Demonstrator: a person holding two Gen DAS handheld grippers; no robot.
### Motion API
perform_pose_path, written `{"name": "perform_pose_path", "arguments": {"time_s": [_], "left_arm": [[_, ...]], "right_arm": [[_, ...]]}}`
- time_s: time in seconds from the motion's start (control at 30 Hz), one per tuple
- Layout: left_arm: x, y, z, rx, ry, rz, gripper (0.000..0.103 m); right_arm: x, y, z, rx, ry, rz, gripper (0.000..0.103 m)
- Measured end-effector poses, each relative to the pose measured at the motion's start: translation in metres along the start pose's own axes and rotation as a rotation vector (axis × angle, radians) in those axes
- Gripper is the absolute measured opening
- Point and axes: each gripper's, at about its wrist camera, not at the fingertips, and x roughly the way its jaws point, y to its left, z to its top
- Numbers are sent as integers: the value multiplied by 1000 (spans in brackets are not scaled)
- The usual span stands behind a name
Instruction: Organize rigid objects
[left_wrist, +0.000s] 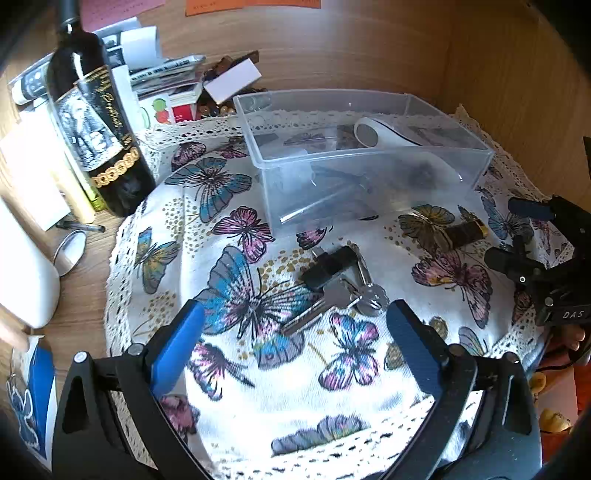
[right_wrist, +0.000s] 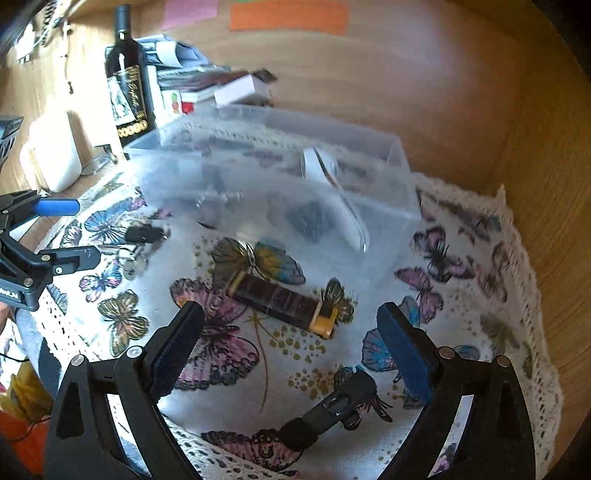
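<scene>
A clear plastic bin (left_wrist: 369, 173) (right_wrist: 280, 177) stands on the butterfly cloth (left_wrist: 295, 369) and holds a white curved object (left_wrist: 384, 134) and some dark items. A black padlock with keys (left_wrist: 340, 284) (right_wrist: 138, 247) lies on the cloth just ahead of my open, empty left gripper (left_wrist: 295, 317). A dark brown and gold tube (right_wrist: 284, 301) (left_wrist: 463, 232) lies just ahead of my open, empty right gripper (right_wrist: 291, 317). A black pen-like tool (right_wrist: 328, 410) lies between the right fingers, closer in. The right gripper also shows in the left wrist view (left_wrist: 517, 232), and the left gripper in the right wrist view (right_wrist: 81, 229).
A dark wine bottle (left_wrist: 96, 122) (right_wrist: 129, 85) stands left of the bin beside stacked papers and boxes (left_wrist: 173, 81). A white jug (right_wrist: 51, 155), a spoon (left_wrist: 70, 247) and a pen lie on the wooden desk at left. Wooden walls (left_wrist: 517, 74) close in behind and right.
</scene>
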Motion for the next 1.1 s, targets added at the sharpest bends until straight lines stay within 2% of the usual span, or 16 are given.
{"name": "perform_pose_path", "arguments": {"time_s": [0.07, 0.23, 0.33, 0.4, 0.6, 0.77, 0.83, 0.87, 0.93, 0.97, 1.03, 1.1], "left_arm": [[6, -1, 6, -1, 18, -19, 83], [21, -8, 24, 27, 26, -19, 68], [34, -10, 29, 39, 65, -34, 60], [44, -9, 28, 38, 99, -42, 58], [41, -14, 22, 68, 82, -44, 55], [46, -19, 31, 66, 84, -63, 28], [48, -17, 33, 51, 83, -80, 28], [47, -13, 33, 46, 81, -87, 27], [46, -10, 32, 38, 75, -94, 27], [44, -8, 30, 37, 74, -96, 27], [40, -5, 28, 31, 68, -96, 27], [36, -5, 26, 25, 60, -95, 27]], "right_arm": [[5, -5, 1, 22, 16, 11, 94], [15, -12, 5, 47, 37, 24, 93], [21, -11, 8, 51, 54, 39, 93], [25, -11, 9, 47, 63, 46, 93], [35, -4, 14, 13, 88, 57, 93], [53, 4, 19, -5, 126, 51, 90], [55, 6, 20, -10, 130, 70, 80], [54, 6, 20, -11, 129, 74, 79], [53, 8, 21, -19, 128, 81, 57], [52, 9, 21, -19, 129, 86, 53], [50, 11, 21, -26, 128, 88, 36], [47, 13, 19, -30, 127, 87, 28]]}}
